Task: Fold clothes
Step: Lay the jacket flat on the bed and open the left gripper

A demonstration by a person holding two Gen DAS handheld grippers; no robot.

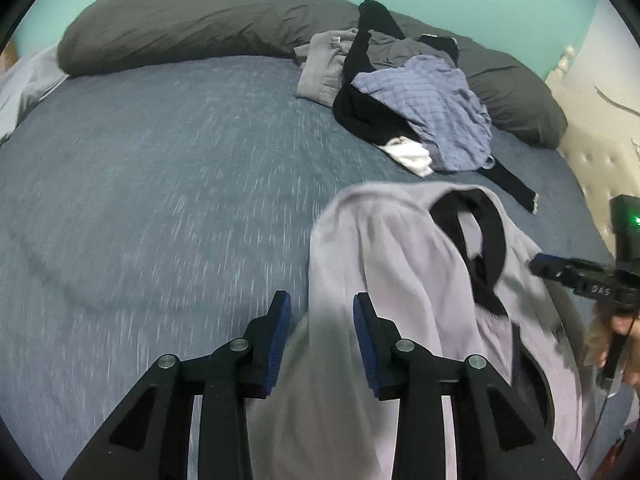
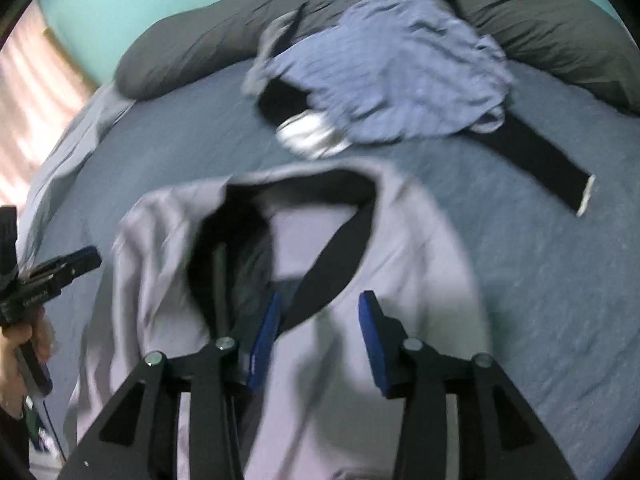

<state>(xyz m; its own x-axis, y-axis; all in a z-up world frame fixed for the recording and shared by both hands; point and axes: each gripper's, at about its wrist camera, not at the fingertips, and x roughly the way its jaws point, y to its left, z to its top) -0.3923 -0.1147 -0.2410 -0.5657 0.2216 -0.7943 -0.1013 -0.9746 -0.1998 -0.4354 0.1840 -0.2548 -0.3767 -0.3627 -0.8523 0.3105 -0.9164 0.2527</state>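
Lilac shirt (image 2: 400, 248) betw both parted jaws, on bed (image 1: 160, 160).

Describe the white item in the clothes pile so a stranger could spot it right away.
Start at the bed and find the clothes pile heaped against the dark grey pillows. At the pile's near edge, a small white garment pokes out from under the blue checked shirt, beside black clothing. It is the only white piece in the pile.

Both grippers, left gripper (image 1: 322, 312) and right gripper (image 2: 318, 312), have black arms, blue pads and round silver screws.
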